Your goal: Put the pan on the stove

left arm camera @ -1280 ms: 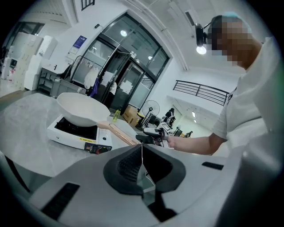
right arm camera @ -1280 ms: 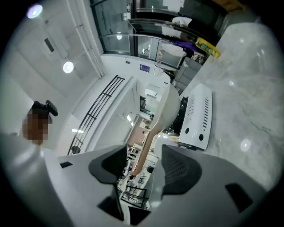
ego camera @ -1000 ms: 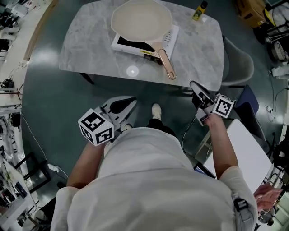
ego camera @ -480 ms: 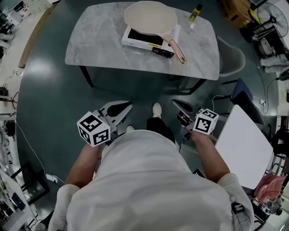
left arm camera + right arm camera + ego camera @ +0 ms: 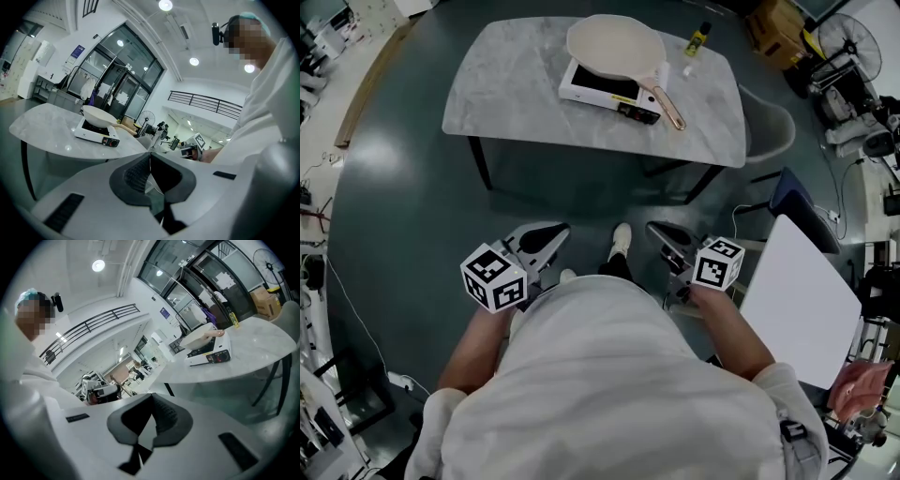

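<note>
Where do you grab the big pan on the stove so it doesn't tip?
Probably by the long handle of the pan. It sticks out past the stove toward the near right side of the table. Come from that side and close the jaws across the handle, near the bowl so it tips less.

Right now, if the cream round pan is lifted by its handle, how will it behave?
The cream round pan looks rigid. Its wide body sits far from the copper-coloured handle, so it would probably dip body-first. It overhangs the small white stove, so a push might slide it off.
</note>
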